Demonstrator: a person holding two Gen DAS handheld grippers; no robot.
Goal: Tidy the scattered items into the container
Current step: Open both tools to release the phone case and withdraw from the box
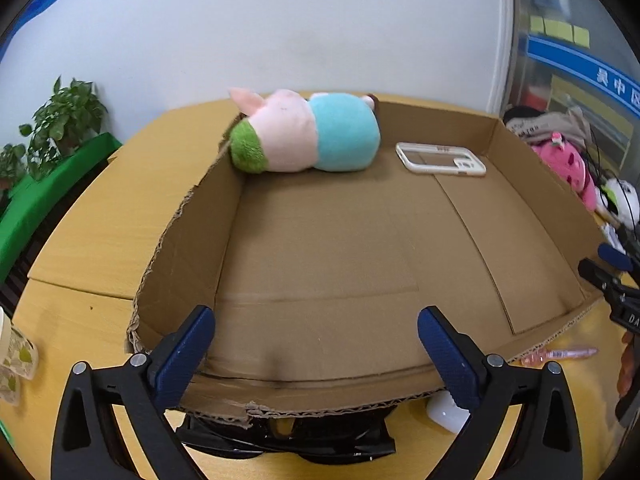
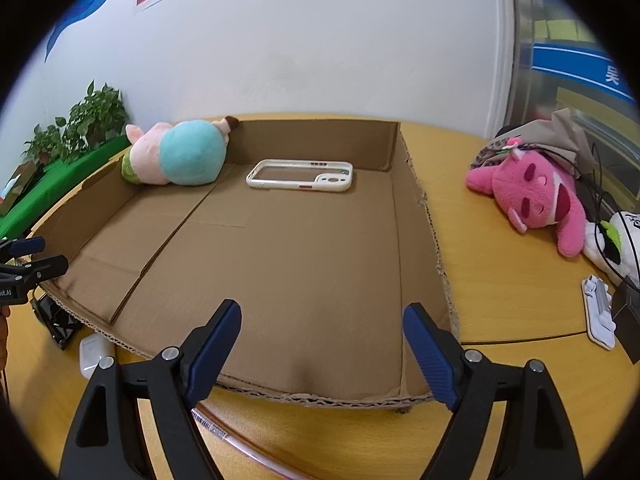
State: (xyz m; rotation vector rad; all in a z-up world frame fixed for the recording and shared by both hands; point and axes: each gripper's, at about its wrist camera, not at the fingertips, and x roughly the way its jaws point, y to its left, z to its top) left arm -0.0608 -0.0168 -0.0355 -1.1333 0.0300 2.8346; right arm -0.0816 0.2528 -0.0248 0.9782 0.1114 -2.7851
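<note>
Round wooden desk [image 2: 500, 300] underneath it all, yellow-brown. On it a shallow cardboard box [image 1: 340, 248], open-topped, near rim torn and ragged. In the box's far left corner a plush pig [image 1: 304, 136], pink with a blue body, lying on its side against the wall. Just beside it, toward the far right, a white phone case [image 1: 440, 159], flat on the box floor, apart from the pig. Left gripper [image 1: 316, 354] over the near rim, blue-padded fingers [image 1: 184, 356] spread wide, nothing between them. Right gripper [image 2: 322, 354] likewise at the near edge, fingers [image 2: 430, 356] wide apart and empty. Outside the box, right side of the desk: a pink plush toy [image 2: 532, 196] on its back. By the near rim, a white earbud case [image 2: 94, 352], touching the desk just outside the cardboard. Smallest of the lot, a pink pen [image 1: 560, 355] on the desk beside the box's near right corner.
</note>
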